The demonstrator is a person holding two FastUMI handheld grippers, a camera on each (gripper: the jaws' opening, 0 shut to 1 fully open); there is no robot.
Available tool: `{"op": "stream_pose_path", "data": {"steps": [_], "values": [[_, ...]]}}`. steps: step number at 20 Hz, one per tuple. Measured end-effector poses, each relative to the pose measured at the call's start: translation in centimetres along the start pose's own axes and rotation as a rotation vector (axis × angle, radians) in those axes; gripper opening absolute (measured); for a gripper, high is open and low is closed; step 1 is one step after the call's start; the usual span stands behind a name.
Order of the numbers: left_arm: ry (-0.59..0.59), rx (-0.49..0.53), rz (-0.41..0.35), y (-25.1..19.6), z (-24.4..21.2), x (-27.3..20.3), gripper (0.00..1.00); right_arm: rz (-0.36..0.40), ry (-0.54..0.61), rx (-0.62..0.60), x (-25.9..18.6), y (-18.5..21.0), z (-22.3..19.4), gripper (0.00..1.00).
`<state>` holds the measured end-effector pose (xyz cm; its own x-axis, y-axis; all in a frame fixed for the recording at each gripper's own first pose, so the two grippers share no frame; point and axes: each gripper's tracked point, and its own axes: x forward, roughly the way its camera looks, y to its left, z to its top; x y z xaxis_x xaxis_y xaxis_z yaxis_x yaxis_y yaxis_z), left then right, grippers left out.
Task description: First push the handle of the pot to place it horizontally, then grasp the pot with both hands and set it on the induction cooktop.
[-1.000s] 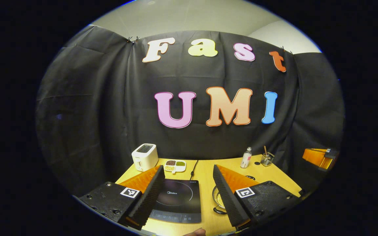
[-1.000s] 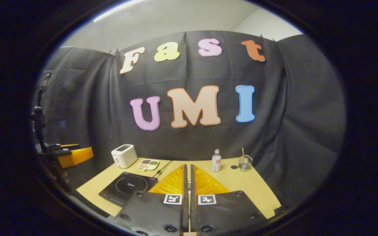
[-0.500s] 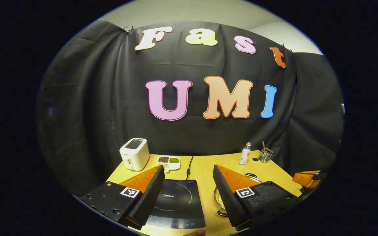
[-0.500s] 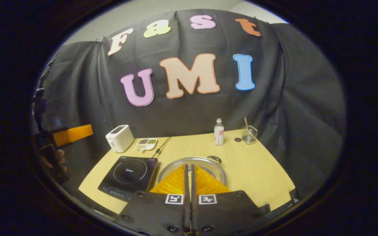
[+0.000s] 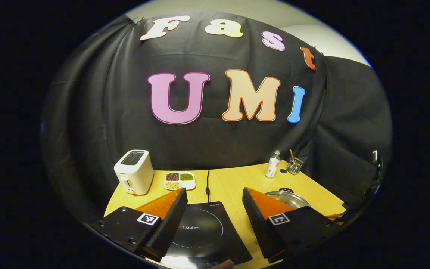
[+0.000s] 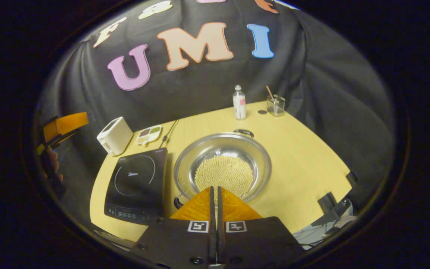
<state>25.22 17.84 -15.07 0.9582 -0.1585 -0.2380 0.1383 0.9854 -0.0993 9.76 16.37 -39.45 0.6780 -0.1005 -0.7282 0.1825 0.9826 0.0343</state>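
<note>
A steel pot (image 6: pixel 223 161) holding pale grains stands on the wooden table (image 6: pixel 304 157), right of the black induction cooktop (image 6: pixel 136 182). One black handle (image 6: pixel 243 132) points to the far side, the other (image 6: pixel 177 202) to the near side. My right gripper (image 6: pixel 214 188) is shut on nothing, above the pot's near rim. My left gripper (image 5: pixel 213 190) is open over the cooktop (image 5: pixel 203 228), with the pot (image 5: pixel 289 198) partly hidden behind its right finger. In the right gripper view a hand (image 6: pixel 52 164) holds the left gripper (image 6: pixel 67 124) at the far left.
Along the back stand a white toaster (image 6: pixel 115 130), a divided dish of beans (image 6: pixel 148 133), a small bottle (image 6: pixel 239 102) and a glass (image 6: pixel 276 105) with a stick. The cooktop's cable (image 5: pixel 207 180) runs to the wall. A clamp and wires (image 6: pixel 334 207) hang off the table's right edge.
The right gripper has risen and tipped downward, bringing the whole pot into its view. The left gripper has shifted left and closer over the cooktop. Both keep their states.
</note>
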Motion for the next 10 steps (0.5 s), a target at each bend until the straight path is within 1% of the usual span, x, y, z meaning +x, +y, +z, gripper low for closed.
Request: {"op": "stream_pose_path", "data": {"steps": [4, 8, 9, 10], "values": [[0.024, -0.004, -0.023, 1.2, -0.9, 1.0, 0.91, -0.047, 0.079, 0.017, 2.4, 0.3, -3.2, 0.02], [0.037, -0.018, -0.031, 2.4, -1.5, 1.5, 0.91, -0.082, 0.156, 0.020, 4.1, 0.5, -6.2, 0.02], [0.039, -0.018, -0.033, 2.6, -1.6, 1.7, 0.91, -0.092, 0.174, 0.019, 4.4, 0.5, -6.9, 0.00], [0.041, -0.016, -0.032, 2.9, -1.7, 1.9, 0.91, -0.098, 0.192, 0.015, 4.6, 0.7, -7.8, 0.00]]}}
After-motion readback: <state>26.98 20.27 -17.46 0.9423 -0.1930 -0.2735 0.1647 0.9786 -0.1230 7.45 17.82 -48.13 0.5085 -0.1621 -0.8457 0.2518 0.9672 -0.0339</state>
